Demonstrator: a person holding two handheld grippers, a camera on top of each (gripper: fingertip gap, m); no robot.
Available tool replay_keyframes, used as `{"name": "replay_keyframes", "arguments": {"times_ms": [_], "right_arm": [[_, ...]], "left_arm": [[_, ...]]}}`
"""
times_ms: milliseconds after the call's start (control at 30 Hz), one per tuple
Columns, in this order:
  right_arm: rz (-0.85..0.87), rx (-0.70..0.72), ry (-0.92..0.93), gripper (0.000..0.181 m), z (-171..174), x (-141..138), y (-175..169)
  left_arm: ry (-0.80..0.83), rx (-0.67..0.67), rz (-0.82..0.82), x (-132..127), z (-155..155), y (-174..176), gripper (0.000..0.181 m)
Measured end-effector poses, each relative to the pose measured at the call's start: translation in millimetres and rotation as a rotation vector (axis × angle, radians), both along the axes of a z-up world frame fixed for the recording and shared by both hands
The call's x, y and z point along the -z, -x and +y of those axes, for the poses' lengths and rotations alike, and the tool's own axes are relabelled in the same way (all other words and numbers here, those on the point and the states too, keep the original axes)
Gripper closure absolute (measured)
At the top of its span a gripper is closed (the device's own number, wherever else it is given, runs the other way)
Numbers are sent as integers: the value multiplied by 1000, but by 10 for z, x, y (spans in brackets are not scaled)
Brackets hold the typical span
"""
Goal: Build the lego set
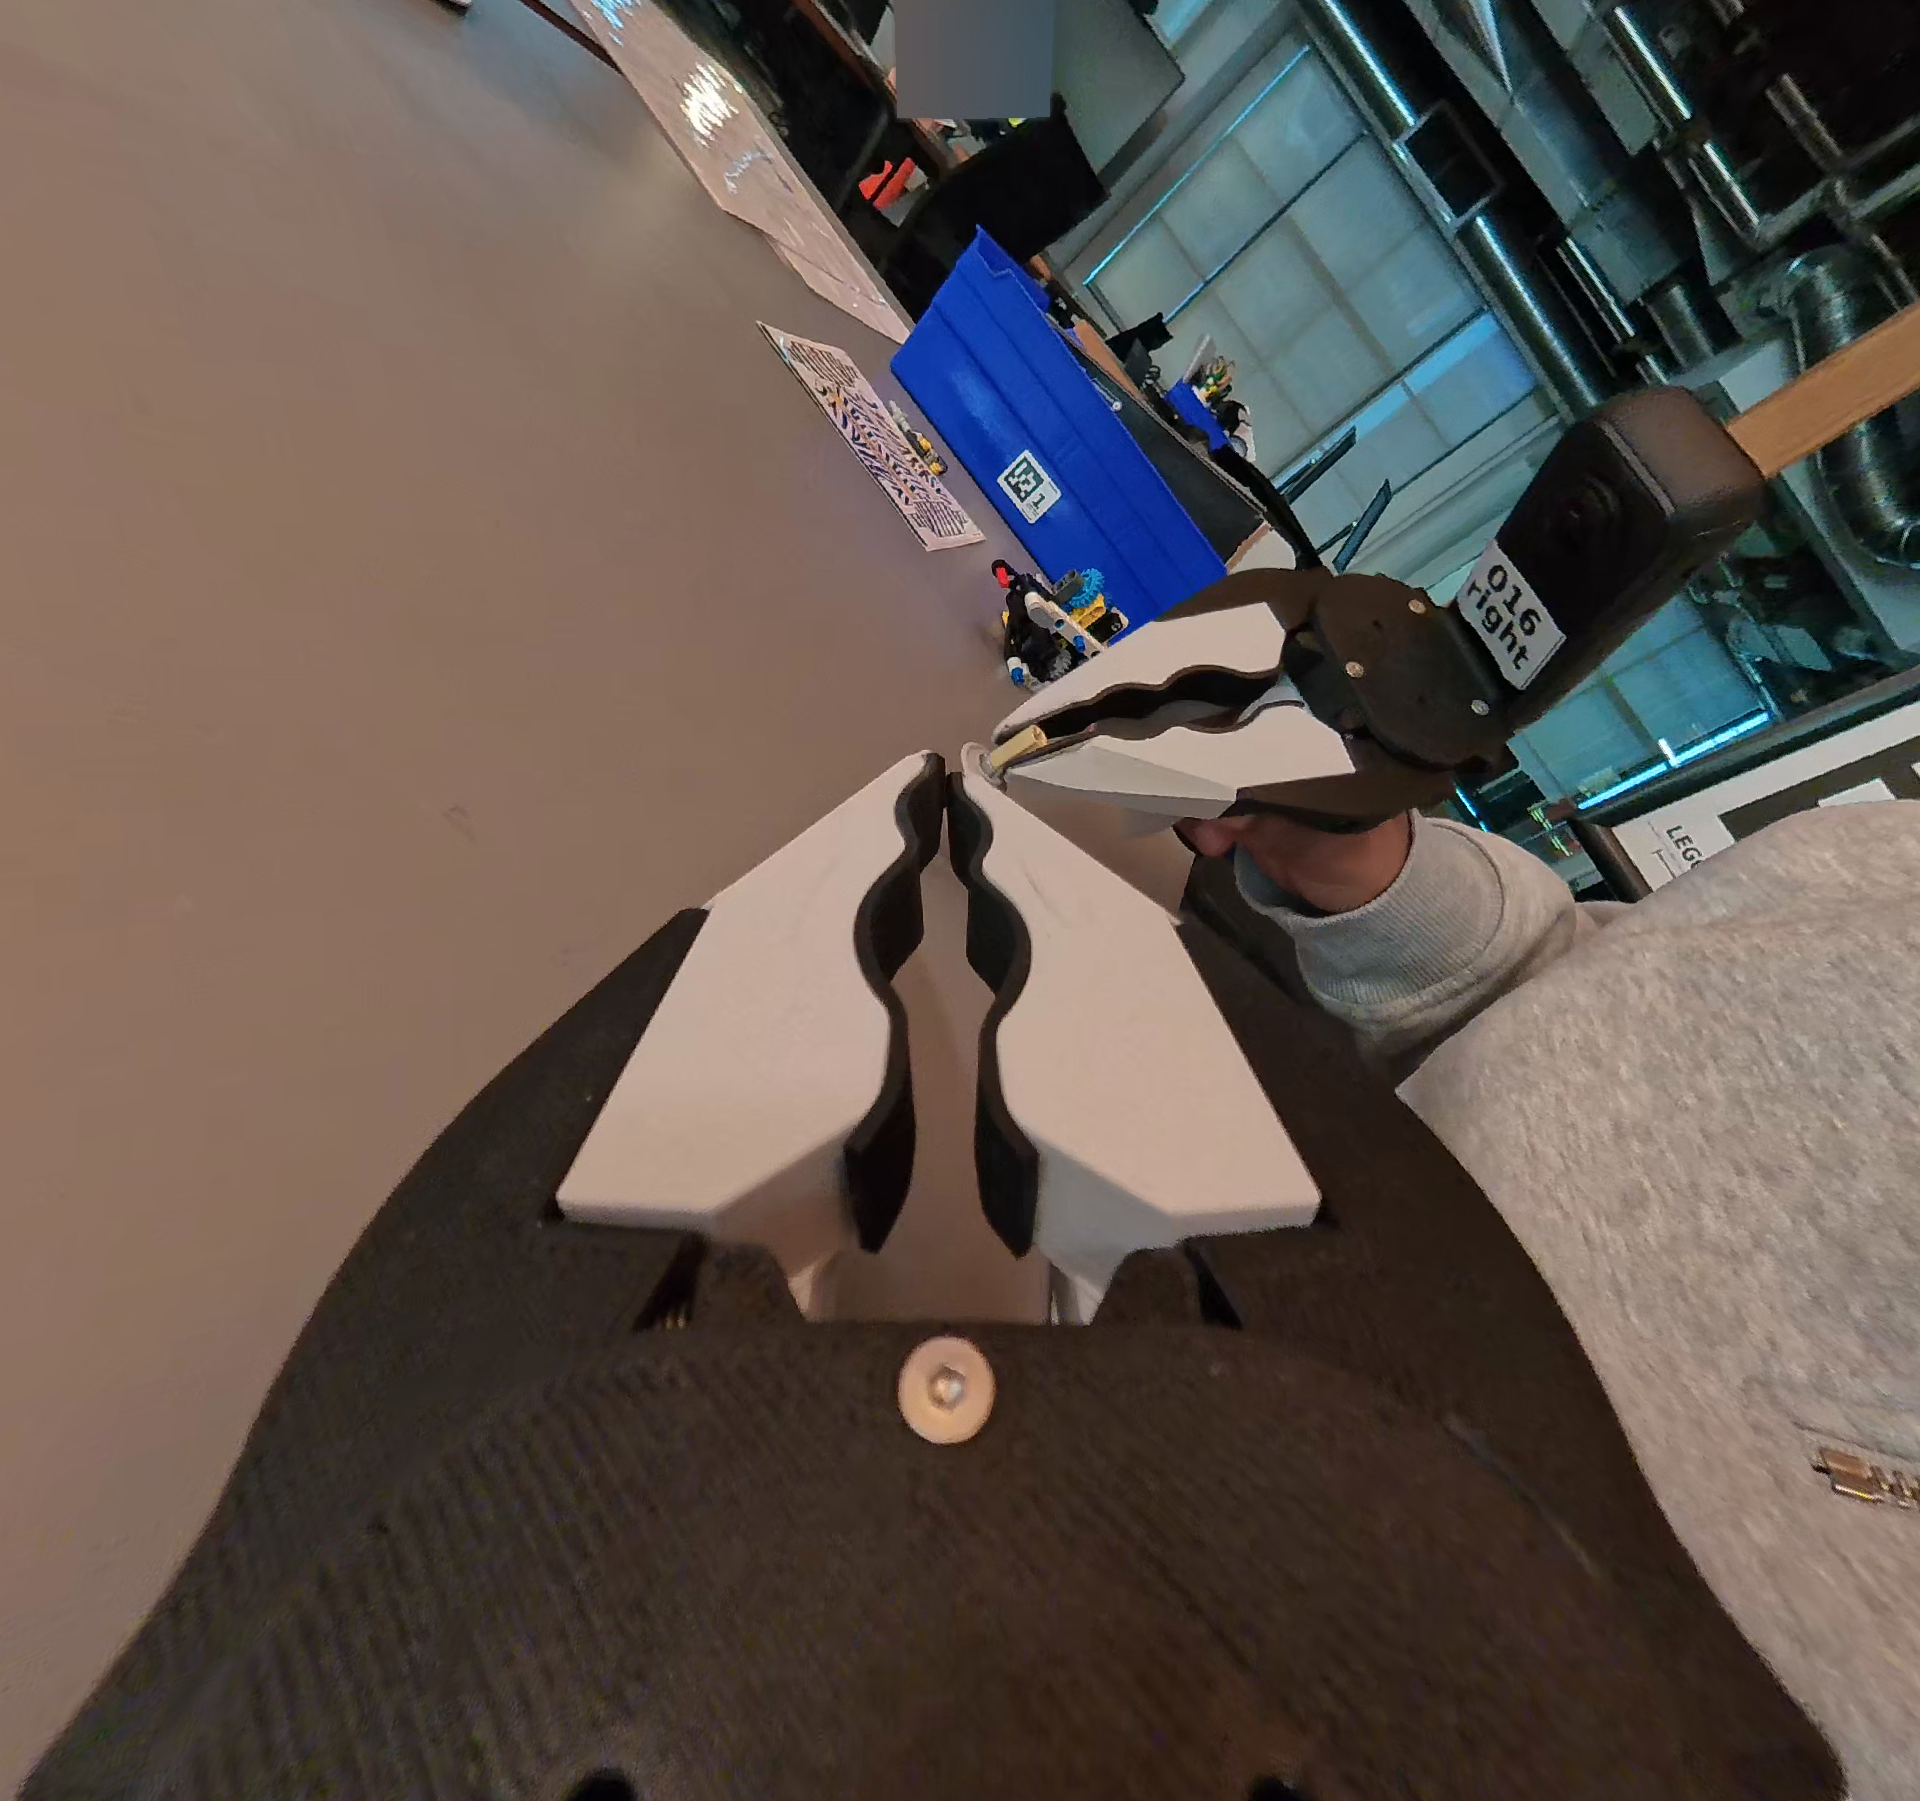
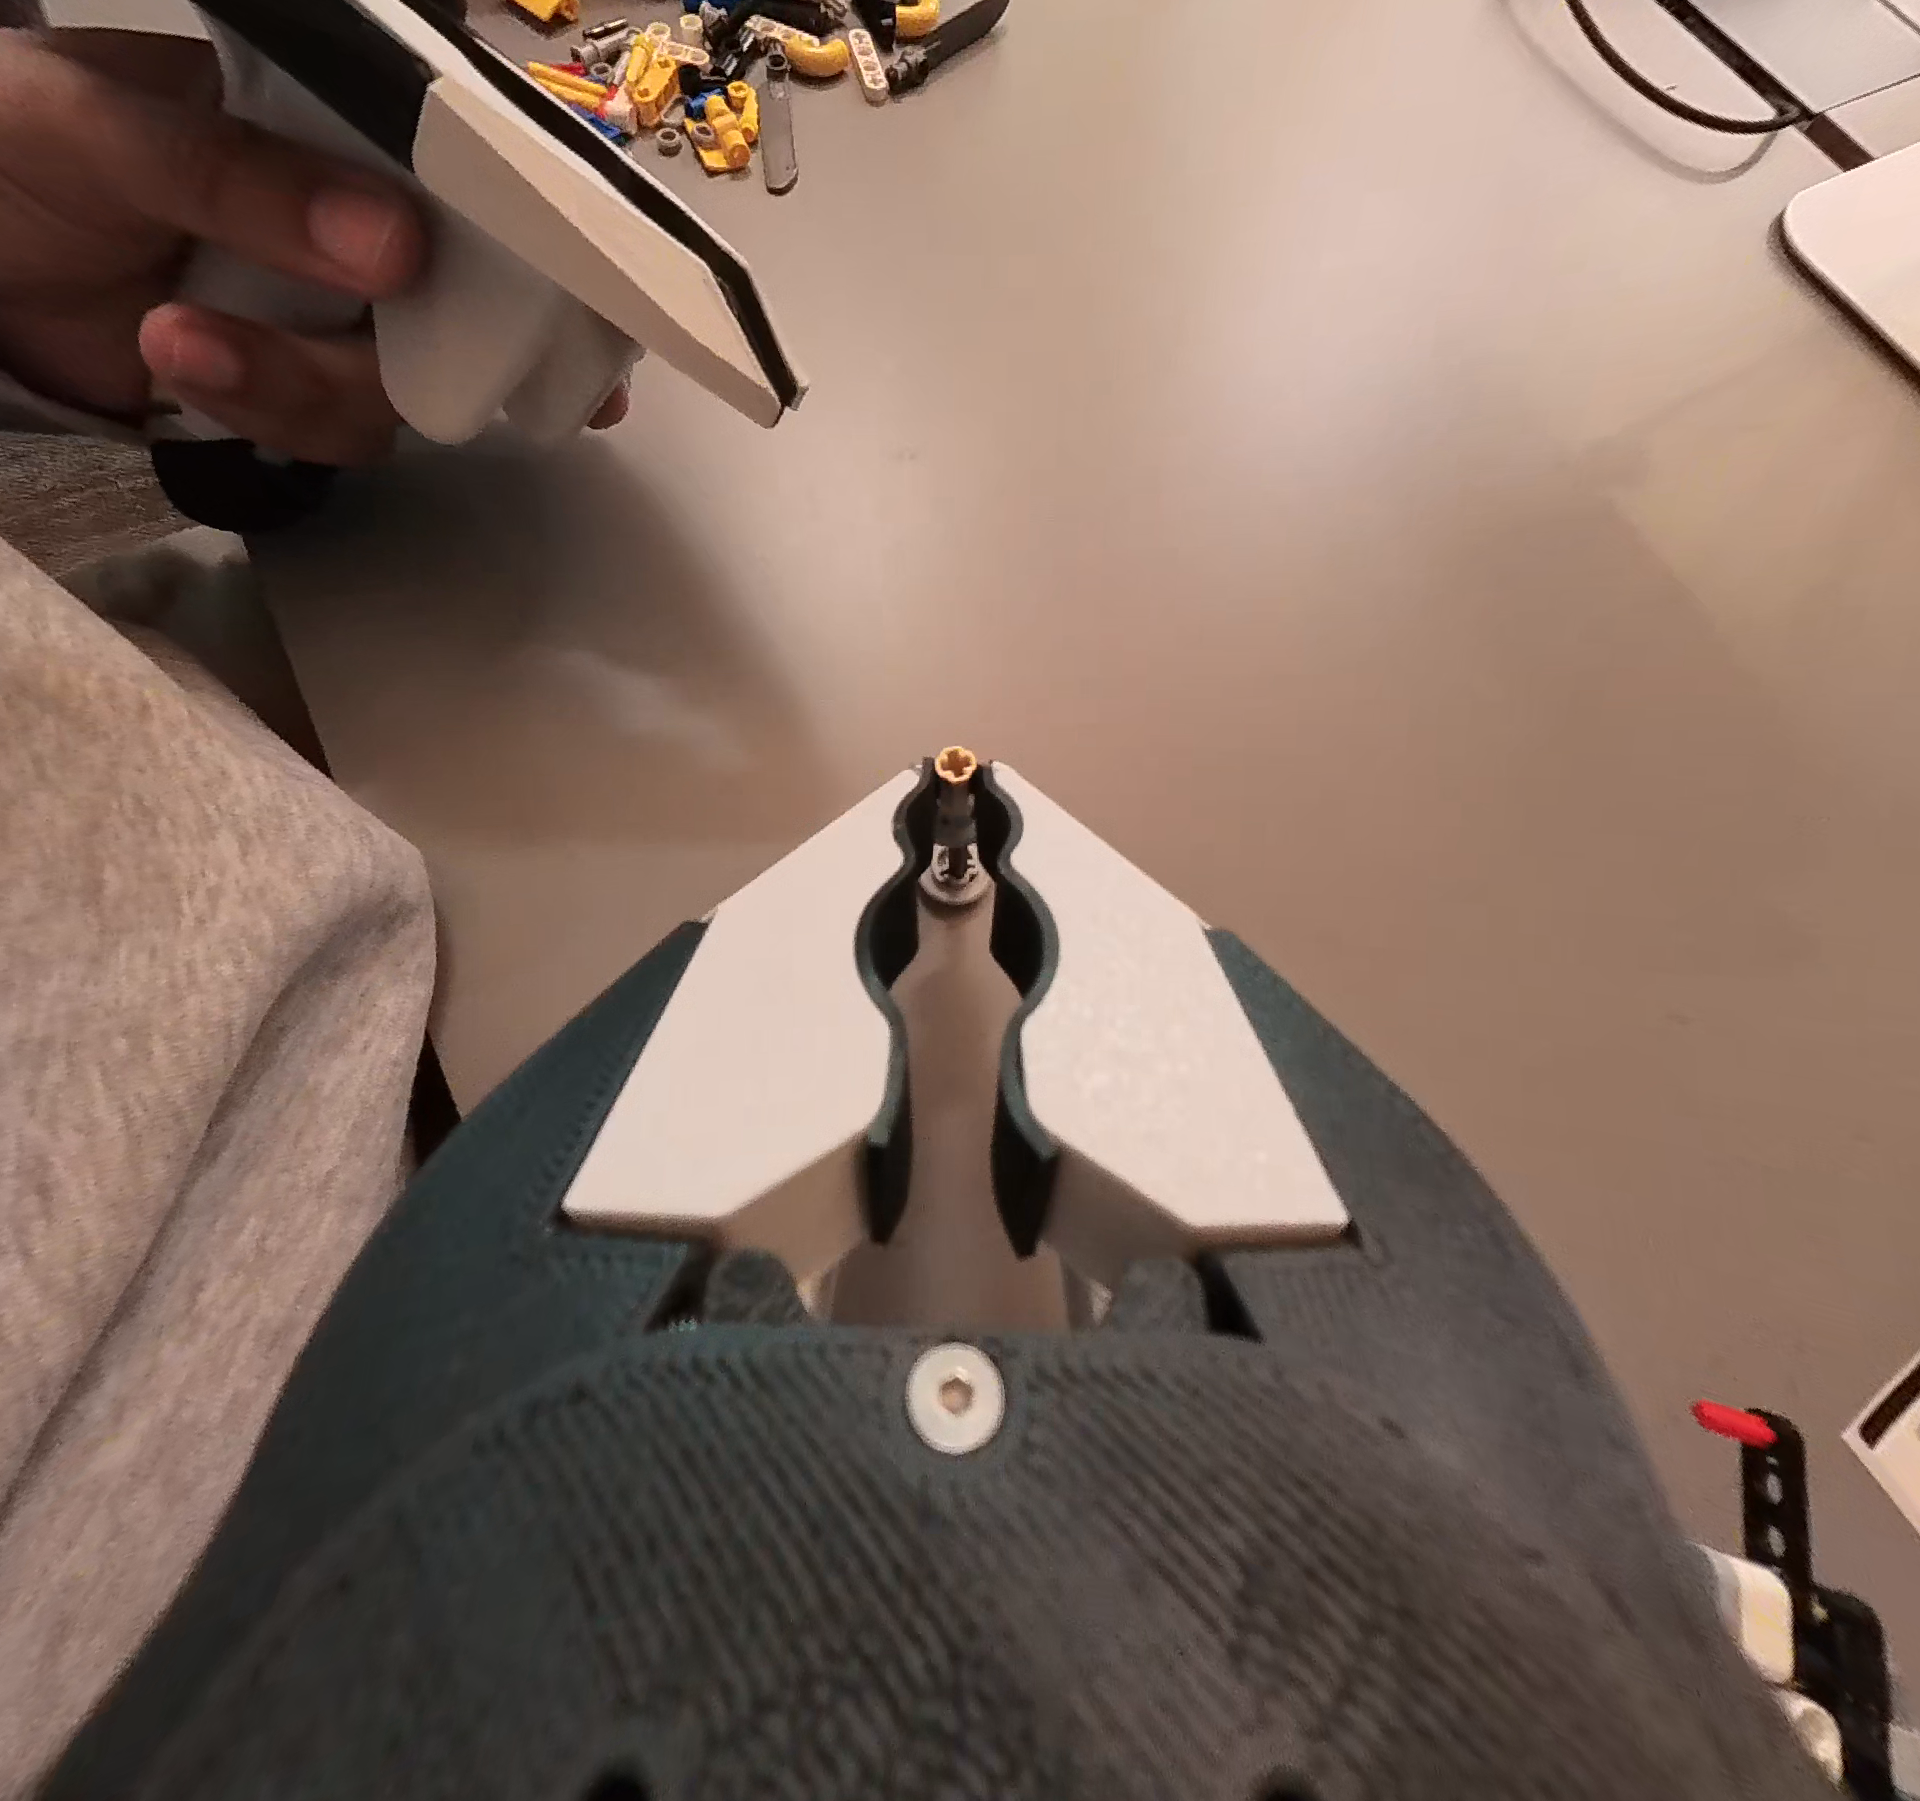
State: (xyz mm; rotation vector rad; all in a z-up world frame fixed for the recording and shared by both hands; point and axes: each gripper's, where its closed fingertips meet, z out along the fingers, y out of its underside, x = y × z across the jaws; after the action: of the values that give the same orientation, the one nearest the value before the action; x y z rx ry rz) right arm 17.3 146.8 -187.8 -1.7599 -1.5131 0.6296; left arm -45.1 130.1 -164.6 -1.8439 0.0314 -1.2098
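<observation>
Right wrist view: right claw (image 2: 957, 777) pinches a small tan peg (image 2: 957, 763) at the very tips, cross-shaped end facing forward and poking just past the fingers. Behind the peg, between the dark pads, a grey pin piece (image 2: 955, 863) sits in line with it; cannot tell if the two are joined. Claw is above the bare grey table (image 2: 1299, 525), not touching it.

Left claw (image 2: 784, 401) comes in from the upper left, held by a hand (image 2: 197, 265), tips pressed together, nothing visible between them. It is well apart from the peg in this view.

Loose brick pile (image 2: 727, 58) lies far across the table, yellow, black, grey and blue bits, well beyond both claws. Black cable (image 2: 1621, 58) and a laptop corner (image 2: 1860, 245) at the right edge. Part of a black and white model with a red tip (image 2: 1766, 1523) at lower right, blurred.

Left wrist view: left claw (image 1: 945, 777) tips together, empty. Right claw (image 1: 1013, 754) points at it from the right, peg (image 1: 1020, 741) sticking out of its tips, just beside the left tips; a touch cannot be judged. Half-built model (image 1: 1055, 624) stands farther back beside a blue bin (image 1: 1049, 442). Printed sheet (image 1: 883, 442) lies next to the bin. Grey sleeve (image 1: 1455, 930) at right.
</observation>
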Motion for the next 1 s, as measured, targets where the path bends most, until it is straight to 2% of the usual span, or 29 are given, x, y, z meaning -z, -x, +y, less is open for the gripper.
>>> {"name": "replay_keyframes", "arguments": {"times_ms": [267, 367, 500, 600, 667, 733, 867, 1000], "right_arm": [[11, -32, 21, 176, -7, 0, 5], [32, -37, 33, 176, 1, -3, 1], [82, -48, 48, 175, 14, -8, 1], [119, -67, 48, 176, 18, -11, 6], [142, -78, 49, 175, 22, -14, 13], [164, -89, 49, 175, 26, -16, 16], [194, -103, 44, 175, 13, -20, 12], [206, -110, 5, 176, -11, -23, -3]], "left_arm": [[-1, 14, 0, -2, -13, -30, 181], [-19, 63, 3, -20, -97, -124, 181], [-42, 134, 53, 7, -183, -336, 170], [-65, 105, 150, 74, -99, -423, 168], [32, 38, 160, 168, 43, -428, 172], [133, 66, 58, 167, 98, -521, 167], [296, 122, -76, 238, 145, -644, 143], [381, 122, -176, 234, 168, -637, 139]]}}
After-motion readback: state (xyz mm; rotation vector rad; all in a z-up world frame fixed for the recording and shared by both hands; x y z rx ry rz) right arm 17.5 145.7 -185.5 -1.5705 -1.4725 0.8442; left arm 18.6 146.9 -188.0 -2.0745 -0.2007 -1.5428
